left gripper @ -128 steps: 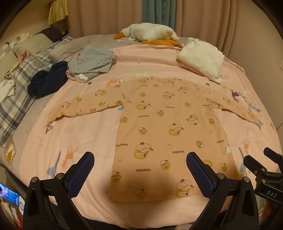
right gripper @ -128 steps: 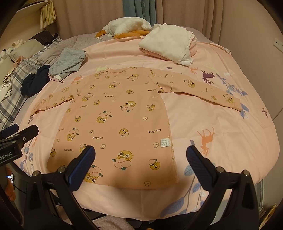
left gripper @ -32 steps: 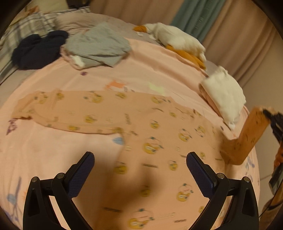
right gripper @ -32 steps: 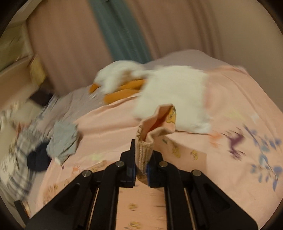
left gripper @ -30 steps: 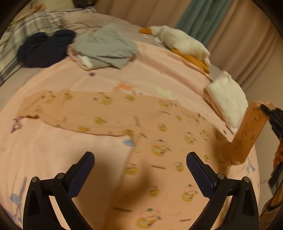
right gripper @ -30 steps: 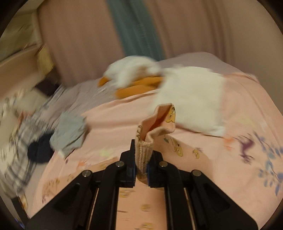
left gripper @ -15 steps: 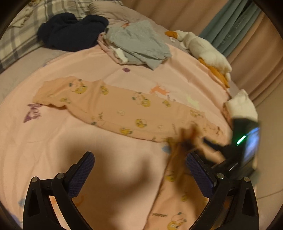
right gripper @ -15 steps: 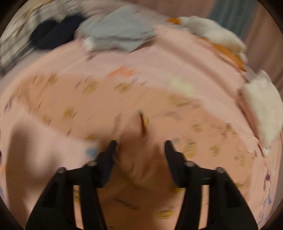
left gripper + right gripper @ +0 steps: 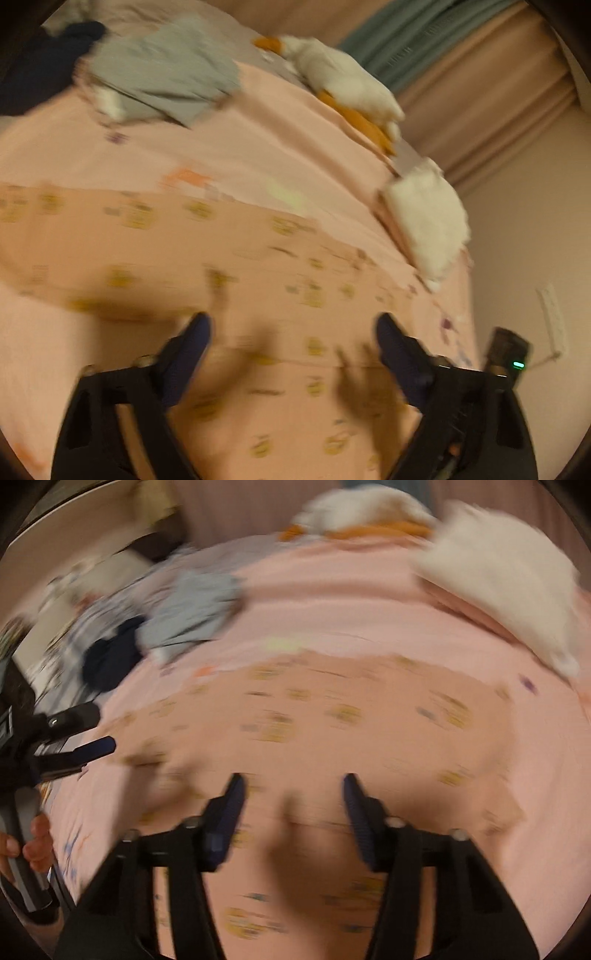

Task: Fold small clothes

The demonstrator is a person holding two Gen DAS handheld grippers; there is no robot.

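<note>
1. On the bed (image 9: 258, 155): peach printed shirt (image 9: 258, 266), spread flat.
2. Above the shirt: left gripper (image 9: 291, 332), jaws closing, nothing between.
3. Above the shirt: right gripper (image 9: 293, 786), closing, empty.
4. Beyond the shirt: grey garment (image 9: 162, 74), white folded pile (image 9: 428, 221).

I can read no text in either view: motion blur smears the print on the peach shirt (image 9: 280, 280) into yellow blotches, and the dark marks at about six o'clock stay illegible.
</note>
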